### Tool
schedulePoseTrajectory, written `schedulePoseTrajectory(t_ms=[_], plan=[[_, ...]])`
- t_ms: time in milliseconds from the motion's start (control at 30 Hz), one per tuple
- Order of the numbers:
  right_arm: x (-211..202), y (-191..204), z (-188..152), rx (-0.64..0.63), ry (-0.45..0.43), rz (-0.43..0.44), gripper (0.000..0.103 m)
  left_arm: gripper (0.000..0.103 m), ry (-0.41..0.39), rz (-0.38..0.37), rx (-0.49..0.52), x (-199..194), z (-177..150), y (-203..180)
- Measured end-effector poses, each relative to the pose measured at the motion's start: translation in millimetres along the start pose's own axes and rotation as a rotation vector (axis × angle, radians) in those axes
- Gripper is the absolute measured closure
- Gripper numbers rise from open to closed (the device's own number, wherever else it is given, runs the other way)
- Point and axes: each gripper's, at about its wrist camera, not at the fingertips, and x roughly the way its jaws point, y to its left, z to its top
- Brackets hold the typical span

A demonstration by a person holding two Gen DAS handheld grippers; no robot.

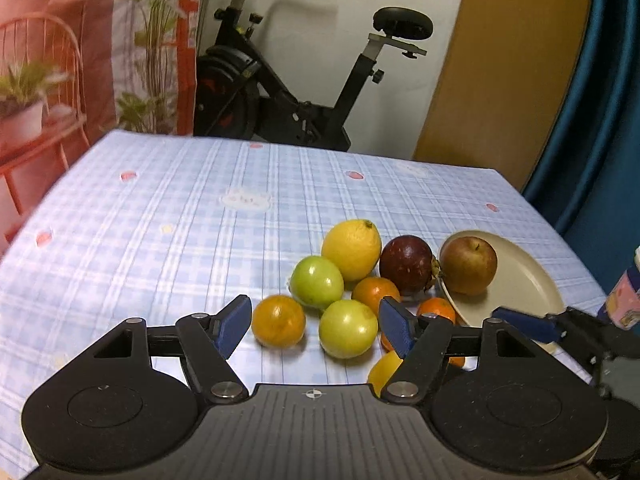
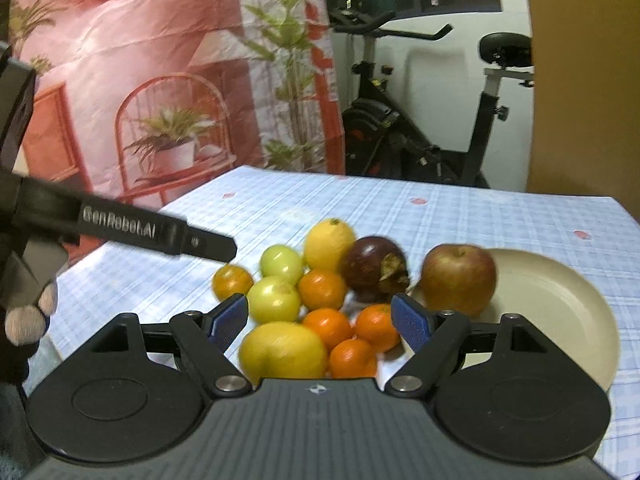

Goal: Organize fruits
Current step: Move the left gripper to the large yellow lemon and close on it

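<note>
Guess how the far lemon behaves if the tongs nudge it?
The lemon is rounded with a nub on top, so it would probably roll unevenly, not straight. It sits against a green fruit and a dark purple fruit, so a push likely shifts them too. Its dimpled skin should give fair grip.

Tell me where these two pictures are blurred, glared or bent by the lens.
Left wrist view: fisheye bows the table edges; the backdrop at left smears; the green fruit carries a glare spot. Right wrist view: the near lemon and oranges are motion-blurred, the apple soft-edged; the frame's corners vignette dark.
</note>
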Motion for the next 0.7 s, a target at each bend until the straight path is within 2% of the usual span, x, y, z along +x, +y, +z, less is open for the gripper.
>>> schedulePoseTrajectory(t_ms=[100,333,567,700], plan=[[5.0,8.0,-4.5,-0.03,0.024,0.026,0.023,0.031,0.015,-0.042,-0.01,1.9,-5.7,1.1],[15.7,15.4,-11.9,-0.075,0.067,0.056,0.04,0.037,0.044,-0.125,-0.024,10.1,-15.2,-0.4],[22.7,13.9,-19.1,-0.064,0.106,0.062,0.043,0.037,0.076,-0.21,0.006,18.5,-26.0,-11.7],[20.4,18.5,-20.8,-0.082,0.093,0.09,0.043,0.037,0.106,-0.221,0.007,25.8,-30.2,-13.0]])
